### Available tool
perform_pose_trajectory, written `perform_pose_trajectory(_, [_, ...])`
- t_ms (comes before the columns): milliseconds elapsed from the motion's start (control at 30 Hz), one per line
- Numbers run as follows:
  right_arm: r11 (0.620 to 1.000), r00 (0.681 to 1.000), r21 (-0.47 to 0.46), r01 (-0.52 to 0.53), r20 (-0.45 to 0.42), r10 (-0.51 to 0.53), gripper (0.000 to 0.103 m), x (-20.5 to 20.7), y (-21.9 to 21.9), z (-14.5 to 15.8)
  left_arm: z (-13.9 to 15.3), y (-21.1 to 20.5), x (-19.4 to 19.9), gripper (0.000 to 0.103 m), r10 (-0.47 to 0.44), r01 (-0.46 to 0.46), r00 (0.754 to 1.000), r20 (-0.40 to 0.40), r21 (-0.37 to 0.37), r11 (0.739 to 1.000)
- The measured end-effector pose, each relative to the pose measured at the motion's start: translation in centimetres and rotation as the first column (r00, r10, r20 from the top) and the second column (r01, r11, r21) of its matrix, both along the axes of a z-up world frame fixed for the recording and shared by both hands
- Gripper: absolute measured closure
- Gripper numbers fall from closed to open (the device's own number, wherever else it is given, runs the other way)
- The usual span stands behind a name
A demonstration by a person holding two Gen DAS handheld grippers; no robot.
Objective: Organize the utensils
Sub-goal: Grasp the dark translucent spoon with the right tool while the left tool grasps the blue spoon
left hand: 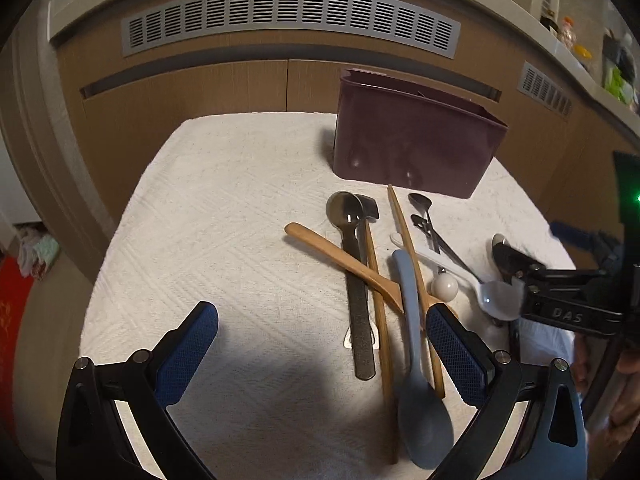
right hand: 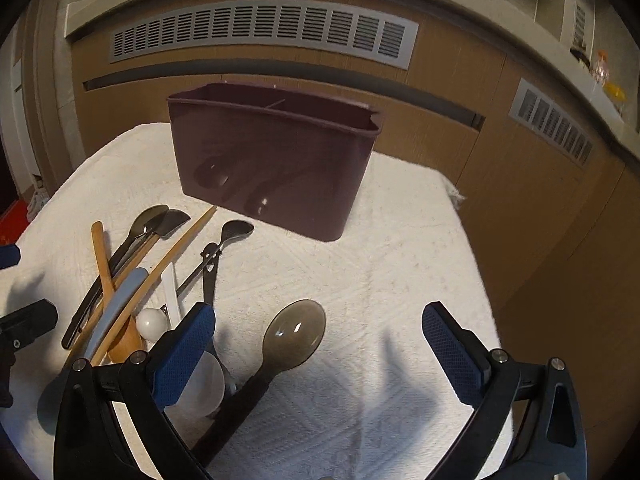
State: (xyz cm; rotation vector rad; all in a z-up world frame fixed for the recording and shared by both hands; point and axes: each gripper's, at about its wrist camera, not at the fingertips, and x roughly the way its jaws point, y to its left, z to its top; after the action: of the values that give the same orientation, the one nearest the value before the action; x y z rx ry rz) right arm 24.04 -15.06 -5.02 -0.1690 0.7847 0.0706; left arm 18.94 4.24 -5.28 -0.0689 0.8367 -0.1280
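A white textured cloth [left hand: 224, 216] covers the work surface, its weave showing diamond and chevron ribbing. Behind it runs a wall of brown wood-grain cabinet fronts [left hand: 208, 88] carrying a long grey slotted vent [left hand: 288, 16] and a smaller vent [right hand: 554, 126] further right. A pale countertop [left hand: 576, 60] with small, blurred items curves along the upper right. A red object [left hand: 12, 320] lies on the floor at far left.

A dark purple plastic bin [right hand: 276, 160], with an inner divider visible at its rim, stands upright at the far part of the cloth. The utensils lie in a loose pile just in front of it: a metal spoon [left hand: 344, 208], a wooden spatula [left hand: 340, 256], 2 wooden chopsticks [left hand: 404, 232], a grey-blue spoon [left hand: 420, 400], a white spoon [left hand: 496, 296], and a small black spoon [left hand: 420, 200]. A translucent brown spoon with a black handle [right hand: 296, 332] lies apart from the pile, to its right.

The left gripper [left hand: 322, 320] hangs above the cloth with jaws spread wide, holding nothing. The right gripper [right hand: 318, 320] is likewise spread and empty, the brown spoon lying between its fingers.
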Motion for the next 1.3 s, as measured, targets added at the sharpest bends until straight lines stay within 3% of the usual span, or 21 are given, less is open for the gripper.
perform_pose_trajectory(133, [0.997,0.997,0.06,0.051,-0.065,-0.047,0.003,1.2,0.0,-1.2,0.1,0.3,0.1,0.0,0.03,-0.03,1.0,0.009,0.025,0.999])
perform_pose_trajectory(267, [0.997,0.995,0.065,0.04,-0.091,-0.034,0.015,1.5,0.6,-2.1,0.1,0.2,-0.2,0.0,0.021,-0.021,1.0,0.003,0.031,0.999])
perform_pose_trajectory(367, [0.997,0.995,0.075,-0.007,-0.101,0.014,0.032,1.5,1.0,-2.4,0.2,0.1,-0.4,0.0,0.003,-0.003,1.0,0.004,0.017,1.0])
perform_pose_trajectory(433, [0.999,0.994,0.039,-0.022,-0.104,0.026,0.049,1.5,1.1,-2.4,0.2,0.3,-0.8,0.0,-0.012,0.012,1.0,0.002,-0.013,1.0])
perform_pose_trajectory(467, [1.0,0.994,0.013,-0.027,-0.106,0.028,0.066,1.4,1.1,-2.5,0.2,0.5,-0.8,0.0,-0.013,0.013,1.0,0.002,-0.027,1.0])
perform_pose_trajectory(500, [0.999,0.993,0.006,-0.04,-0.109,0.04,0.069,1.3,0.9,-2.5,0.3,0.7,-0.9,0.001,-0.012,0.012,1.0,0.001,-0.04,0.999])
perform_pose_trajectory(633, [0.998,0.994,-0.024,-0.066,-0.094,0.063,0.07,0.3,-0.2,-2.1,0.4,1.0,-0.8,0.012,-0.026,0.025,1.0,-0.007,-0.08,0.996])
perform_pose_trajectory(733, [0.997,0.993,-0.009,-0.073,-0.089,0.072,0.07,-0.4,-1.5,-1.5,0.4,0.3,-0.4,0.029,-0.081,0.078,0.996,-0.025,-0.106,0.991])
perform_pose_trajectory(900, [0.997,0.995,0.03,-0.067,-0.067,0.069,0.07,-1.7,-3.3,-0.8,0.3,-2.5,0.2,0.066,-0.218,0.21,0.975,-0.051,-0.131,0.969])
perform_pose_trajectory(1000, [0.997,0.996,0.045,-0.065,-0.058,0.068,0.069,-2.2,-3.7,-0.9,0.0,-4.2,1.4,0.071,-0.27,0.259,0.959,-0.089,-0.123,0.958])
perform_pose_trajectory(1200, [0.995,0.997,0.079,-0.061,-0.04,0.064,0.069,-3.2,-4.4,-1.3,0.1,-5.3,3.8,0.084,-0.238,0.241,0.96,-0.145,-0.003,0.971])
perform_pose_trajectory(1300, [0.993,0.996,0.098,-0.065,-0.048,0.07,0.069,-3.3,-4.6,-1.8,-0.1,-5.8,4.8,0.084,-0.24,0.253,0.955,-0.174,0.059,0.966])
